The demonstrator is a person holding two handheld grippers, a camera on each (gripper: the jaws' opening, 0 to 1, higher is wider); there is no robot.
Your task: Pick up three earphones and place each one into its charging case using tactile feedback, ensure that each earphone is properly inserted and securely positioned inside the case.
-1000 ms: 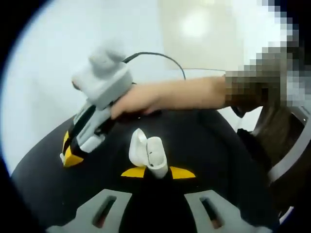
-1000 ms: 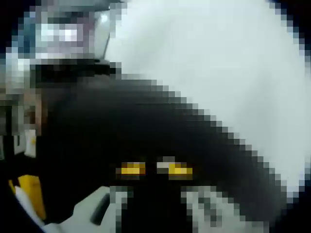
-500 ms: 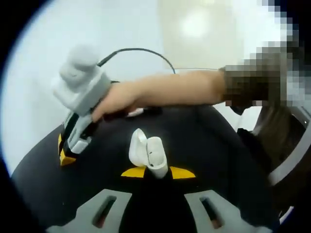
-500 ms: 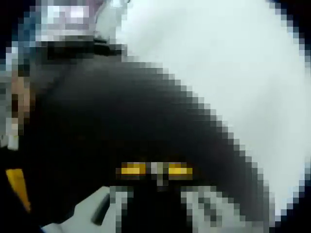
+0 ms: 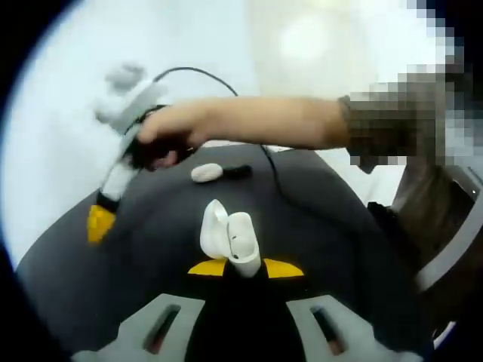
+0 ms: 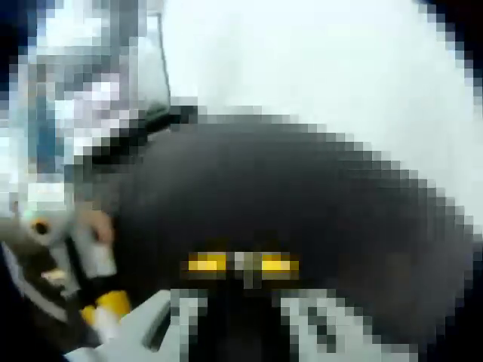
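Earphone [image 5: 206, 173] lies toward the desk's [image 5: 317, 219] far edge, just beside the right claw [image 5: 99, 224], whose jaw gap I cannot tell. Left claw [image 5: 244, 268] is clamped on the open charging case [image 5: 229, 240]. Next, likely grasp that earphone and seat it.

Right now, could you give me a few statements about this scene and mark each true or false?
1. The left gripper holds a white charging case with its lid open. True.
2. The table is bright red. False: it is black.
3. A small white object lies on the table beyond the case. True; it may be an earphone, but it is too blurred to be sure.
4. The right gripper touches the case. False: it is off to the side, apart from the case.
5. A dark cable runs from the right gripper. True.
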